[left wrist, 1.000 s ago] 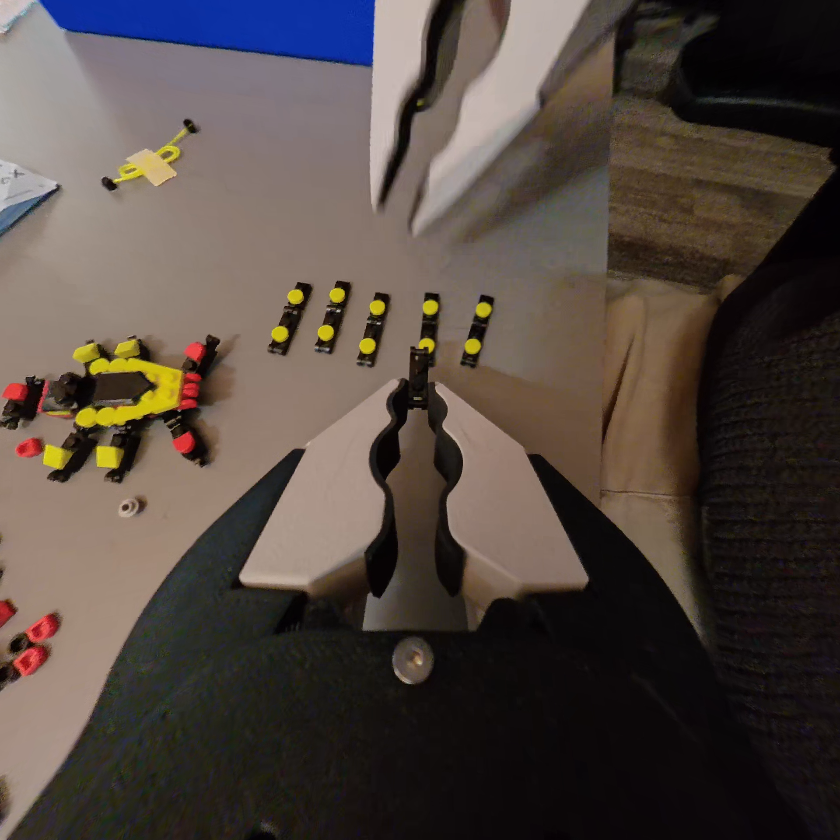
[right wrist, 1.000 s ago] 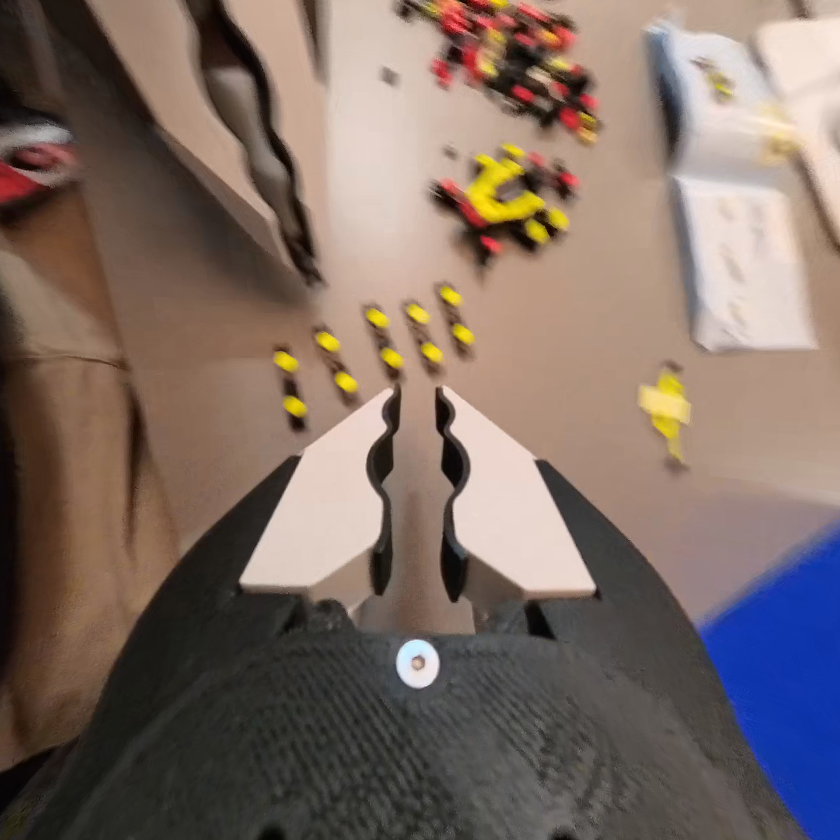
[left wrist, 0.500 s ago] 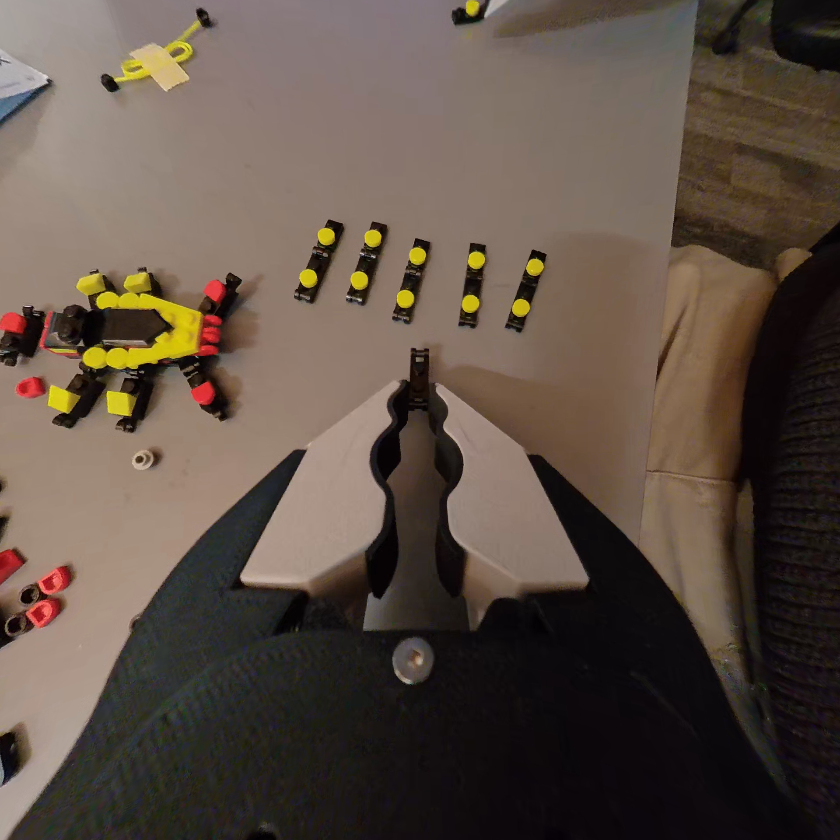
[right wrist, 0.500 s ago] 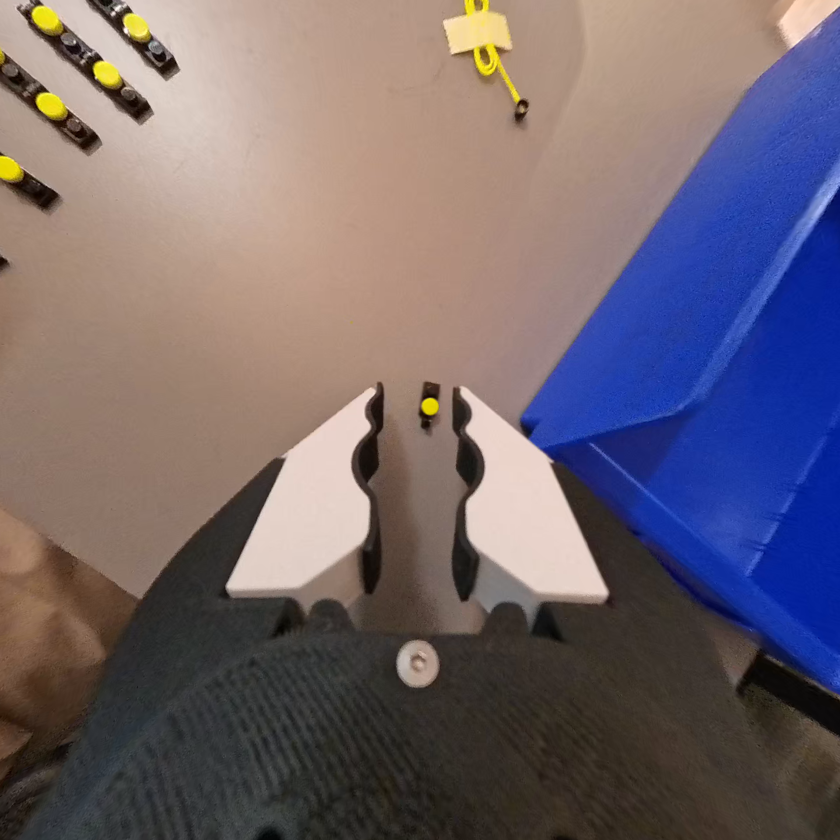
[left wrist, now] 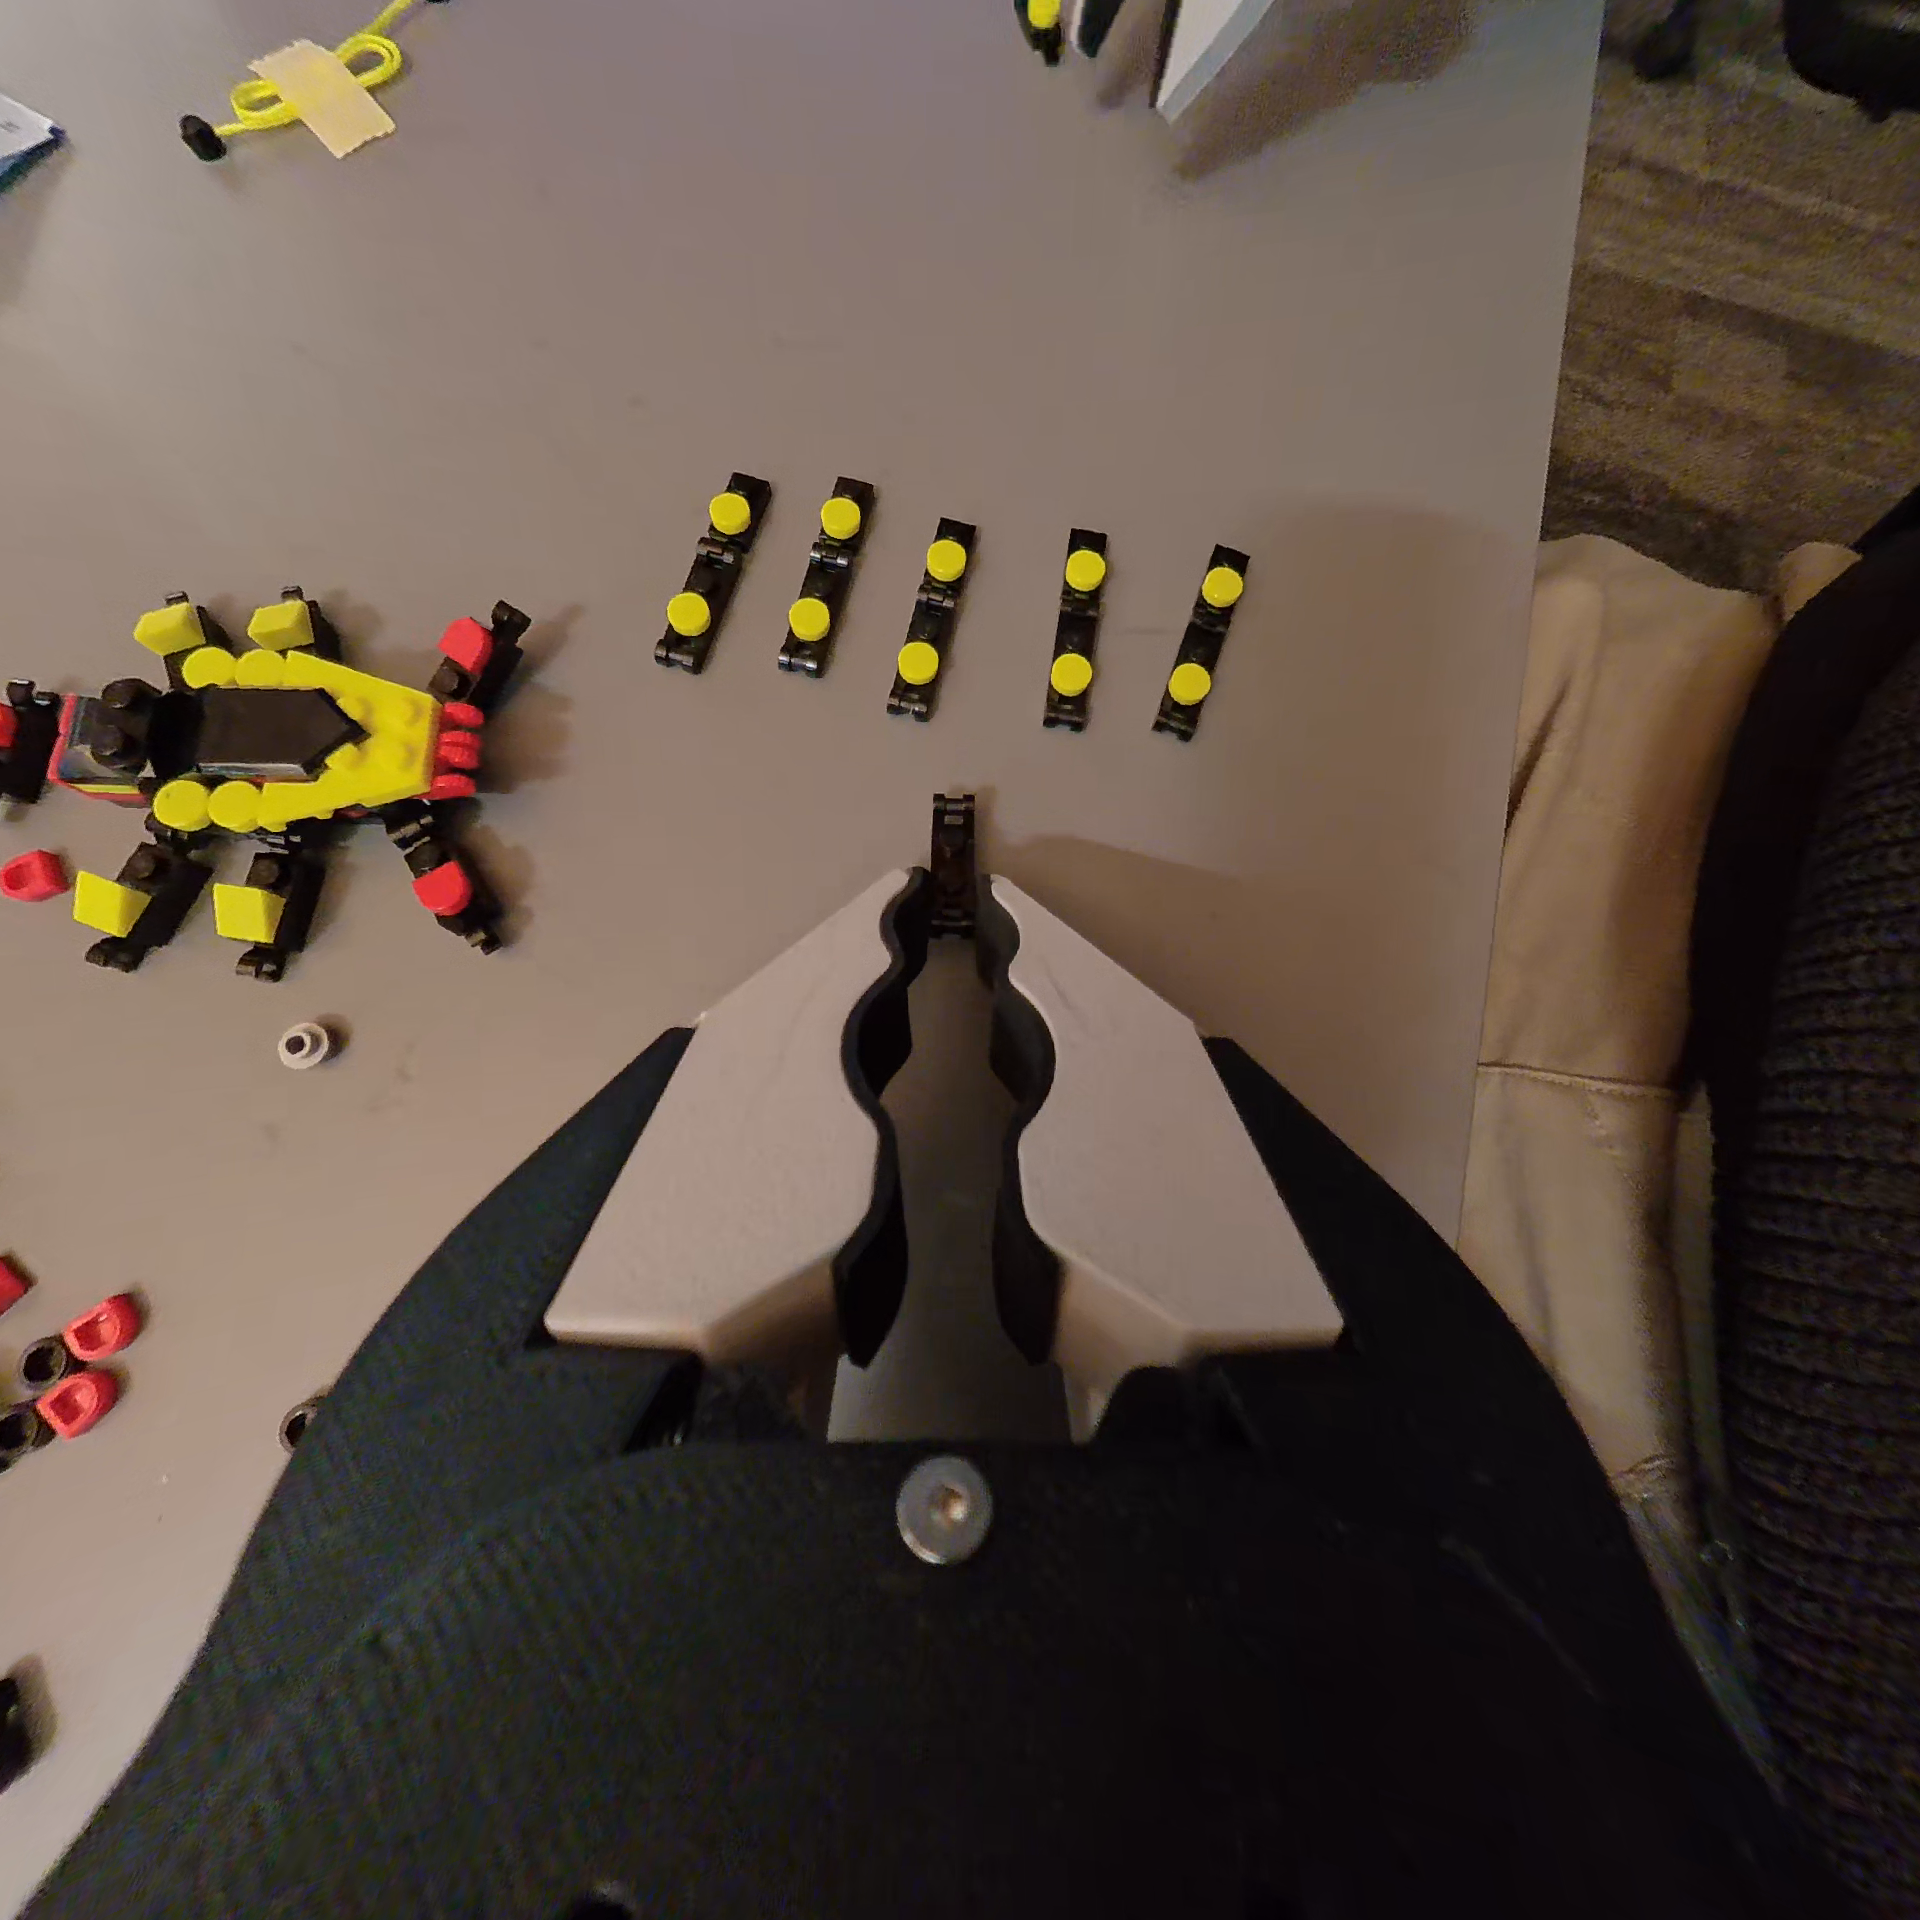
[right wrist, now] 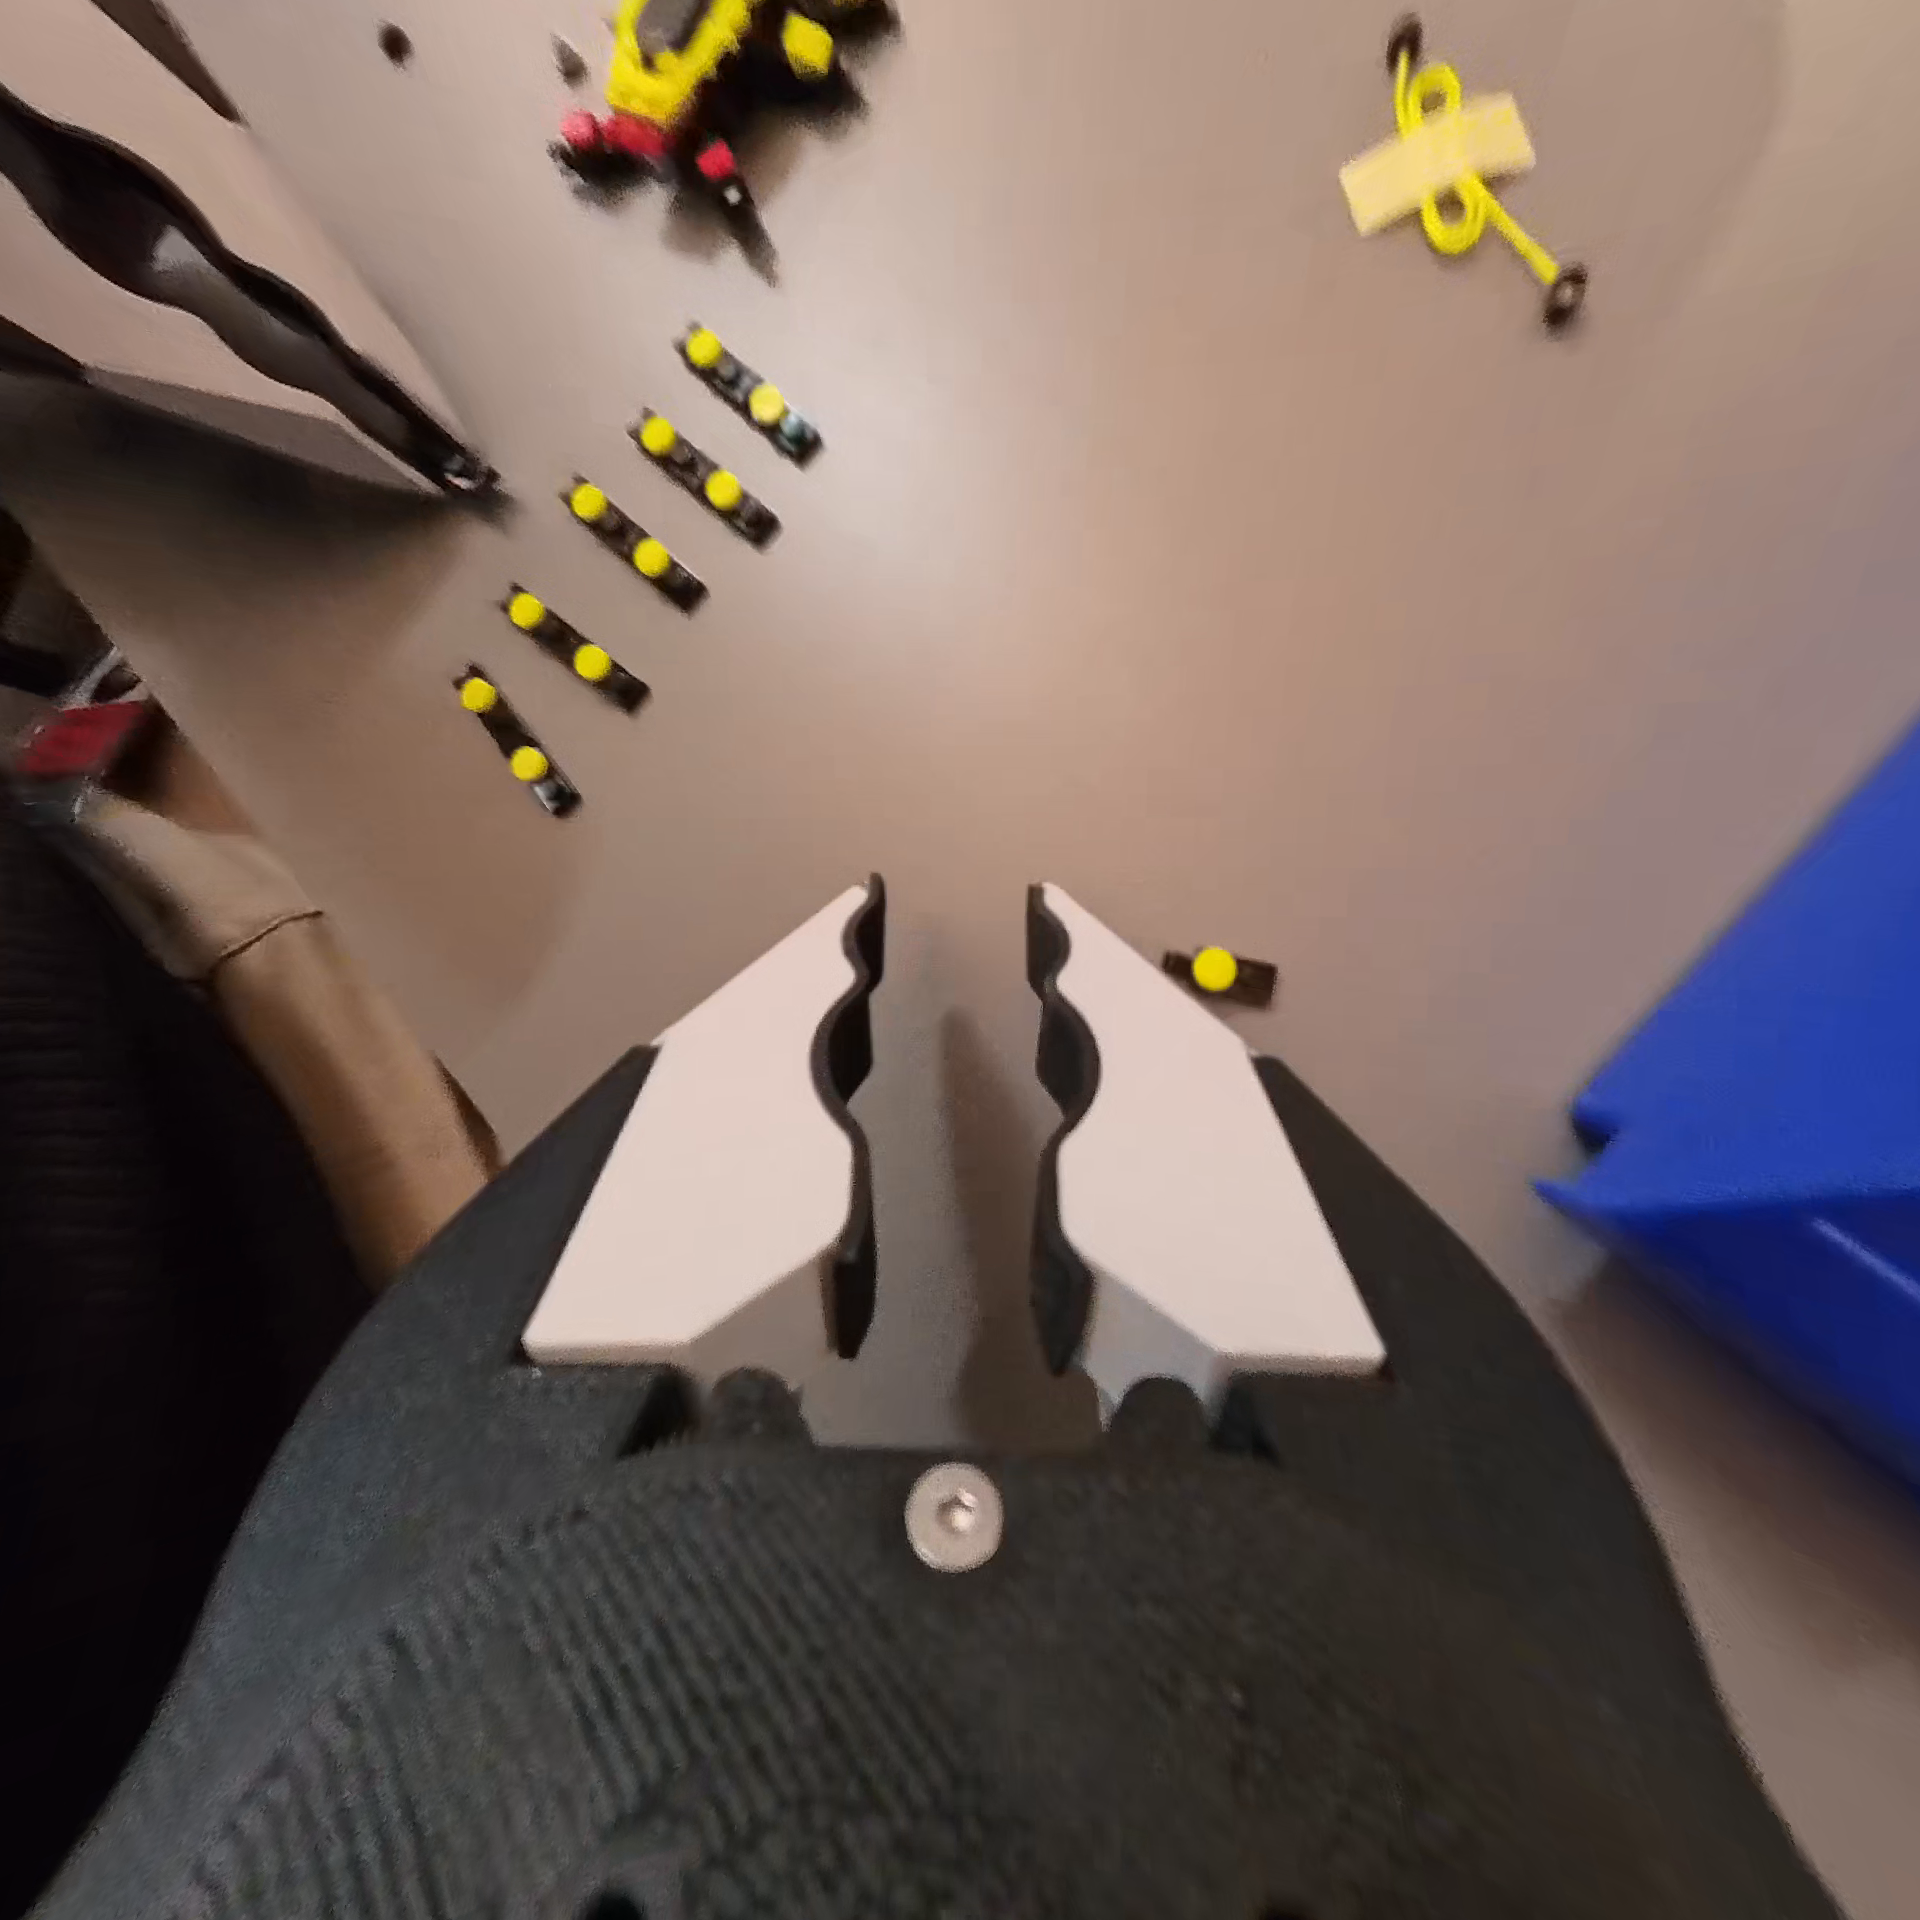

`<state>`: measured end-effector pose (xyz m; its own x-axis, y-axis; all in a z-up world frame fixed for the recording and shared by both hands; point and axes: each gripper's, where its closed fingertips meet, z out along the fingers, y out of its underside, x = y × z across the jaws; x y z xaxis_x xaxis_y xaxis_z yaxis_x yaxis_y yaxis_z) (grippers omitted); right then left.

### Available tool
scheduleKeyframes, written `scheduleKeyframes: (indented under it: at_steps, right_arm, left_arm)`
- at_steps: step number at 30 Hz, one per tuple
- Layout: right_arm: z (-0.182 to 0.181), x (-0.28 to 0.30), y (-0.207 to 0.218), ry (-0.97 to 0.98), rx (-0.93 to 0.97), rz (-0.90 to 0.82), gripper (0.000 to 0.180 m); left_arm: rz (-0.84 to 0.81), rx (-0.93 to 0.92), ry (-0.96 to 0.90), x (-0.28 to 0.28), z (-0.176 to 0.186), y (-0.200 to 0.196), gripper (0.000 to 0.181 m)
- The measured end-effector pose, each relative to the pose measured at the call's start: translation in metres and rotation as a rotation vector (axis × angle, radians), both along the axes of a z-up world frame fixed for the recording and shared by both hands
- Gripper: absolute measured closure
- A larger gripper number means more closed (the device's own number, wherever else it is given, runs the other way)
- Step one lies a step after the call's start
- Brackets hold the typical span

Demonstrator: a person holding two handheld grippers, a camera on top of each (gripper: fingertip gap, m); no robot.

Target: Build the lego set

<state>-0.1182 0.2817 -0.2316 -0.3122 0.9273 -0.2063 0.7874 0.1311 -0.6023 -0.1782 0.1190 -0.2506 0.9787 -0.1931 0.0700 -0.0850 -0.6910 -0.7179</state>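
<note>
Black clip plate (left wrist: 954,868) pinched in left gripper (left wrist: 951,902); right gripper (right wrist: 954,902) parted, empty, beside yellow-studded plate (right wrist: 1218,975); no legible writing.

A grey table (left wrist: 1039,312) carries five black-and-yellow strips (left wrist: 928,617), a part-built model (left wrist: 281,758) and loose pieces (left wrist: 73,1371).

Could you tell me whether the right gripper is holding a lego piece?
No, the right gripper has its fingers apart with only bare table between them; the single-stud black piece lies beside it.
</note>
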Motion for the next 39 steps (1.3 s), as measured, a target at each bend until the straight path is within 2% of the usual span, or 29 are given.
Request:
scheduleKeyframes:
  at_steps: [2, 5, 8, 11, 18, 22, 26, 30, 36, 39]
  right_arm:
    - [0.006, -0.005, 0.005, 0.046, 0.065, 0.000, 0.155]
    - [0.006, -0.005, 0.033, 0.077, 0.294, -0.007, 0.157]
    - [-0.007, 0.002, 0.059, 0.011, 0.463, -0.030, 0.159]
    - [-0.017, 0.005, 0.054, -0.042, 0.404, -0.042, 0.156]
    - [-0.017, -0.005, 0.003, -0.021, 0.141, 0.037, 0.153]
    - [-0.007, -0.012, 0.011, 0.052, 0.268, 0.057, 0.159]
    - [-0.002, -0.015, 0.028, 0.087, 0.354, 0.043, 0.154]
    - [-0.013, -0.016, 0.036, 0.057, 0.349, 0.044, 0.149]
    - [-0.016, -0.019, 0.038, 0.100, 0.356, 0.093, 0.152]
    - [-0.017, -0.021, 0.029, 0.122, 0.296, 0.115, 0.156]
  left_arm:
    - [-0.001, 0.000, 0.001, 0.000, 0.000, 0.000, 0.175]
    - [-0.003, -0.001, 0.000, 0.001, 0.000, 0.000, 0.175]
    - [-0.006, -0.003, -0.008, 0.001, 0.000, 0.000, 0.175]
    - [-0.004, -0.004, -0.011, 0.001, -0.001, -0.001, 0.175]
    - [-0.004, -0.005, -0.012, 0.001, -0.001, 0.000, 0.175]
    - [-0.004, -0.004, -0.005, 0.001, -0.001, -0.001, 0.174]
    - [-0.005, -0.006, -0.010, 0.001, -0.001, 0.000, 0.174]
    - [-0.004, -0.007, -0.014, 0.001, -0.001, -0.001, 0.174]
    - [-0.004, -0.008, -0.016, 0.002, -0.001, -0.001, 0.174]
    - [-0.004, -0.009, -0.021, 0.002, -0.001, -0.001, 0.174]
